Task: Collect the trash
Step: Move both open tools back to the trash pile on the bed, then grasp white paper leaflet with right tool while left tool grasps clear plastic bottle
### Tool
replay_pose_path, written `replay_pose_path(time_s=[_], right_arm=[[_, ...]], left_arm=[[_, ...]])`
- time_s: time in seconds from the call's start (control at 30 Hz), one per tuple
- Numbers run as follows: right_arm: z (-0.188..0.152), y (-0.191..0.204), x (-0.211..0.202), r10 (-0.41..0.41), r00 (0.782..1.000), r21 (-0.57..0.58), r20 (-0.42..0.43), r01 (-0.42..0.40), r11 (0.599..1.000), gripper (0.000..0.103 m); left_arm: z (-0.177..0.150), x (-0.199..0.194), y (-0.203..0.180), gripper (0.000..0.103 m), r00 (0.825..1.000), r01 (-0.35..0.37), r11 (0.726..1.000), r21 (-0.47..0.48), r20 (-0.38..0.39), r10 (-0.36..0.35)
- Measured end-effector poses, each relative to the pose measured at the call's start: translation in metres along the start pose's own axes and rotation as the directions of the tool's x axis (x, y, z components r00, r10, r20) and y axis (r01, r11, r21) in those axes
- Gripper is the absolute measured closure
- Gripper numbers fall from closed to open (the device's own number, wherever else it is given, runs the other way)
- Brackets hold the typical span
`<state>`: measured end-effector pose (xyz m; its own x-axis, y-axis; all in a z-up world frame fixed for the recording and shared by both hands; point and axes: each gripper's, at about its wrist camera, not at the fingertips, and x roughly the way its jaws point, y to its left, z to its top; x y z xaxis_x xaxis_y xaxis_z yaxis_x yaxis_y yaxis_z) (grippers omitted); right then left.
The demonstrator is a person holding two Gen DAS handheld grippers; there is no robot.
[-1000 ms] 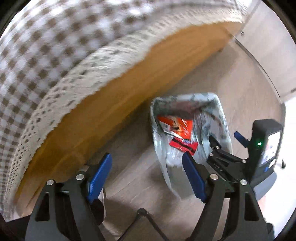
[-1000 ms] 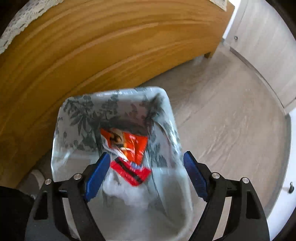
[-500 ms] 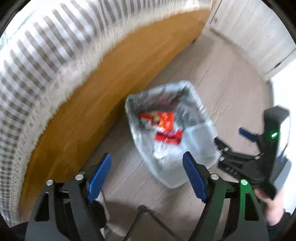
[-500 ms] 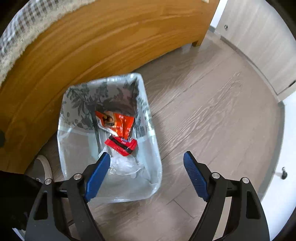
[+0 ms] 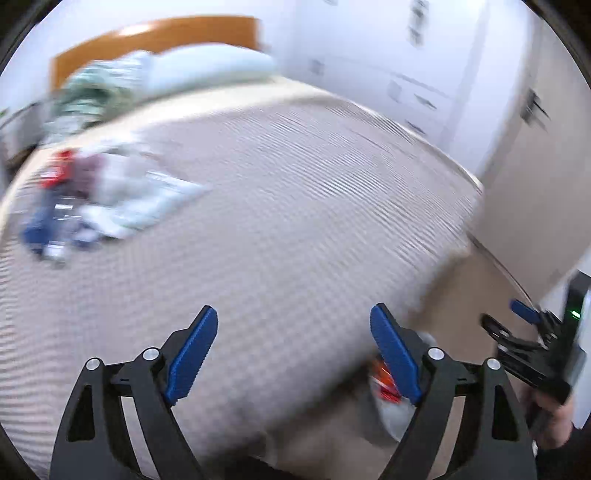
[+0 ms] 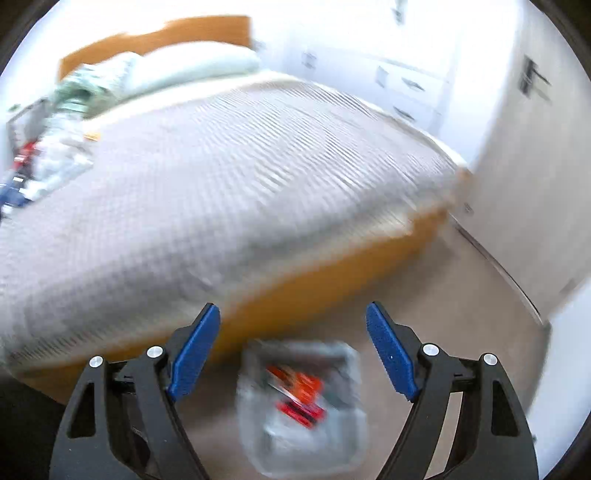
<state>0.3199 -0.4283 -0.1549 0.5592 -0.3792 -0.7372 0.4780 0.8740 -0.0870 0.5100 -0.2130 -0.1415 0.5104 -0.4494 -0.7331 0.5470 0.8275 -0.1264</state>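
Observation:
A lined trash bin (image 6: 347,424) stands on the floor beside the bed, with red and orange wrappers (image 6: 301,391) inside. In the left wrist view only a sliver of the bin (image 5: 388,417) shows past the bed's edge. A blurred pile of trash (image 5: 74,199) in red, blue and white lies far off on the bed's left side; the same pile of trash (image 6: 40,166) appears in the right wrist view. My left gripper (image 5: 293,350) hangs above the bed with its jaws opening and nothing between them. My right gripper (image 6: 293,349) is open above the bin, holding nothing.
The bed (image 5: 295,184) has a checked cover, pale pillows (image 5: 207,66) and a wooden headboard (image 6: 155,35). White drawers (image 6: 410,88) and cupboards (image 6: 532,177) stand behind it. Wood floor (image 6: 454,291) runs along the bed's right side. The other gripper (image 5: 532,350), in a hand, shows at the left view's right edge.
Both grippers have risen from over the bin and tilted up, so the bed top and far wall are now in view. The bin has dropped to the bottom of both views.

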Motion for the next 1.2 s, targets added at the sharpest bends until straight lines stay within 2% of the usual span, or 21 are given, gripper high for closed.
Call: replay_pose_path(time_s=[0.13,0.17,0.2,0.23,0.3,0.37,0.47,0.57,0.63,0.7,0.77,0.8,0.87,0.9,0.93,1.0,1.07,1.17,1.2], right_arm=[[0.041,0.094,-0.002,0.189,0.981,-0.048,0.053,-0.186,0.981,0.025],[0.049,0.119,-0.001,0.228,0.972,-0.072,0.058,-0.224,0.972,0.025],[0.057,0.140,-0.001,0.259,0.964,-0.093,0.062,-0.252,0.963,0.025],[0.062,0.154,0.000,0.277,0.959,-0.107,0.068,-0.269,0.957,0.025],[0.072,0.189,0.000,0.310,0.947,-0.140,0.086,-0.297,0.945,0.025],[0.080,0.225,0.001,0.288,0.950,-0.141,0.124,-0.270,0.952,0.025],[0.089,0.268,0.006,0.323,0.936,-0.092,0.143,-0.312,0.946,0.025],[0.094,0.301,0.013,0.351,0.926,-0.087,0.142,-0.341,0.936,0.025],[0.099,0.323,0.021,0.364,0.918,-0.084,0.154,-0.355,0.931,0.025],[0.103,0.338,0.032,0.353,0.923,-0.074,0.153,-0.345,0.936,0.025],[0.106,0.349,0.047,0.337,0.932,-0.066,0.134,-0.331,0.941,0.025],[0.109,0.349,0.060,0.347,0.931,-0.026,0.115,-0.346,0.938,0.025],[0.111,0.342,0.075,0.419,0.904,0.072,0.083,-0.425,0.902,0.025],[0.112,0.337,0.088,0.483,0.873,0.142,0.068,-0.487,0.862,0.027],[0.114,0.334,0.102,0.532,0.845,0.203,0.054,-0.531,0.823,0.039],[0.118,0.330,0.126,0.576,0.817,0.297,0.019,-0.554,0.777,0.057],[0.125,0.327,0.146,0.621,0.784,0.366,0.010,-0.581,0.727,0.063],[0.136,0.329,0.159,0.652,0.758,0.386,-0.007,-0.600,0.701,0.064],[0.140,0.331,0.163,0.656,0.755,0.391,-0.009,-0.601,0.697,0.065]], left_arm=[[0.008,-0.018,0.104,0.019,0.986,-0.134,0.983,-0.127,0.077,0.145],[0.003,-0.024,0.141,0.019,0.972,-0.192,0.966,-0.174,0.104,0.212],[-0.002,-0.027,0.164,0.019,0.964,-0.218,0.952,-0.215,0.108,0.245],[-0.006,-0.028,0.192,0.019,0.958,-0.243,0.929,-0.278,0.080,0.274],[-0.006,-0.028,0.234,0.019,0.968,-0.212,0.905,-0.370,0.048,0.246],[-0.012,-0.019,0.275,0.019,0.978,-0.172,0.870,-0.461,0.029,0.208],[-0.011,0.004,0.307,0.020,0.984,-0.159,0.844,-0.512,-0.016,0.176],[-0.010,0.022,0.313,0.023,0.990,-0.138,0.840,-0.525,-0.047,0.133],[-0.005,0.034,0.311,0.027,0.990,-0.143,0.856,-0.497,-0.072,0.124],[0.002,0.048,0.303,0.028,0.987,-0.162,0.892,-0.423,-0.070,0.146],[0.008,0.059,0.299,0.029,0.978,-0.207,0.908,-0.364,-0.067,0.196],[0.010,0.064,0.301,0.030,0.977,-0.214,0.912,-0.351,-0.075,0.200],[0.014,0.078,0.305,0.031,0.972,-0.232,0.914,-0.334,-0.113,0.205],[0.016,0.081,0.306,0.035,0.972,-0.232,0.912,-0.338,-0.117,0.204],[0.017,0.084,0.307,0.037,0.974,-0.222,0.913,-0.342,-0.111,0.195],[0.022,0.092,0.305,0.038,0.973,-0.228,0.916,-0.331,-0.110,0.203],[0.028,0.097,0.302,0.038,0.973,-0.228,0.921,-0.314,-0.091,0.210],[0.037,0.105,0.300,0.044,0.976,-0.219,0.930,-0.294,-0.069,0.207],[0.038,0.107,0.301,0.053,0.976,-0.216,0.932,-0.293,-0.072,0.204]])
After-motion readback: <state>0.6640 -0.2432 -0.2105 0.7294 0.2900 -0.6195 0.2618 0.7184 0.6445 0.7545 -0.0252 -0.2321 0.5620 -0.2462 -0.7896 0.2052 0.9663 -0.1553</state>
